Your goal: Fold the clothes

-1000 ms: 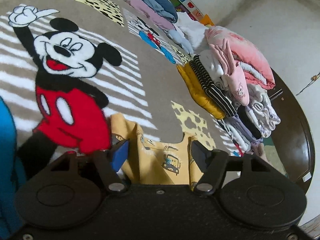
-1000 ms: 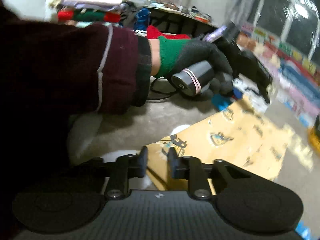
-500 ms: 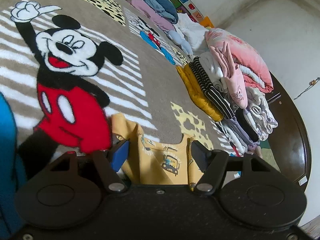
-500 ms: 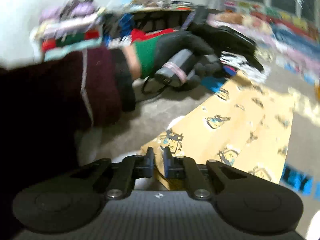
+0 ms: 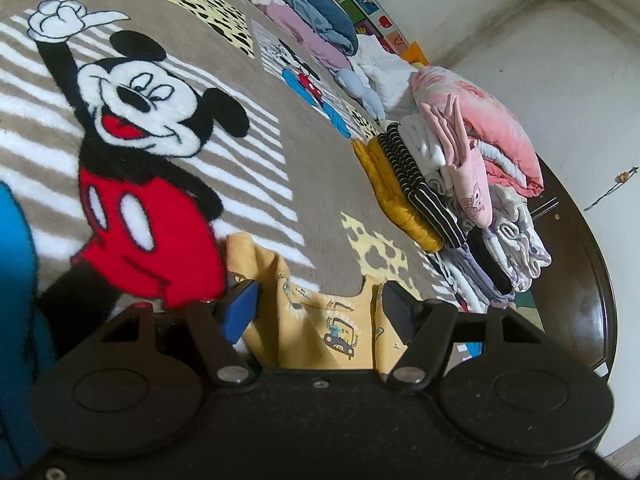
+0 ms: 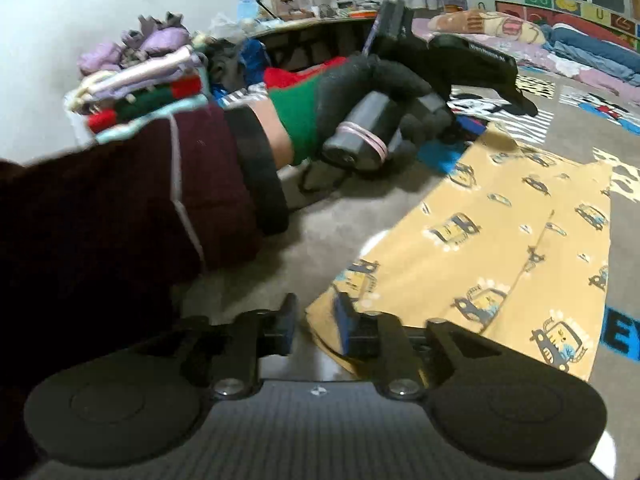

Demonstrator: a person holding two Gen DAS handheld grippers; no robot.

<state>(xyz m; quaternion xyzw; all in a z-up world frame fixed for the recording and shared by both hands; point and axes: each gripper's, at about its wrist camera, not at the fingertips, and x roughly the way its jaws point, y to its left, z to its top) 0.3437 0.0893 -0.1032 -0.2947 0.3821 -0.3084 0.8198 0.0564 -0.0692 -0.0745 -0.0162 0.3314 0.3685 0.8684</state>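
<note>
A yellow child's shirt with a car print (image 6: 500, 248) lies flat on the Mickey Mouse blanket (image 5: 168, 128). In the left wrist view its collar end (image 5: 320, 320) lies between the wide-open fingers of my left gripper (image 5: 318, 304), just above the cloth. My right gripper (image 6: 316, 320) hovers at the shirt's near corner, jaws a narrow gap apart, holding nothing. The right wrist view shows the person's gloved hand (image 6: 360, 104) holding the left gripper over the shirt's far end.
A stack of folded clothes (image 5: 452, 184) stands at the blanket's right edge beside a dark round table (image 5: 576, 264). More bedding (image 5: 304, 12) lines the far side. Another clothes pile (image 6: 144, 88) and clutter sit behind the arm.
My right gripper has opened slightly from nearly closed and shifted along the shirt's near corner. The left gripper stays open and has barely moved over the collar.
</note>
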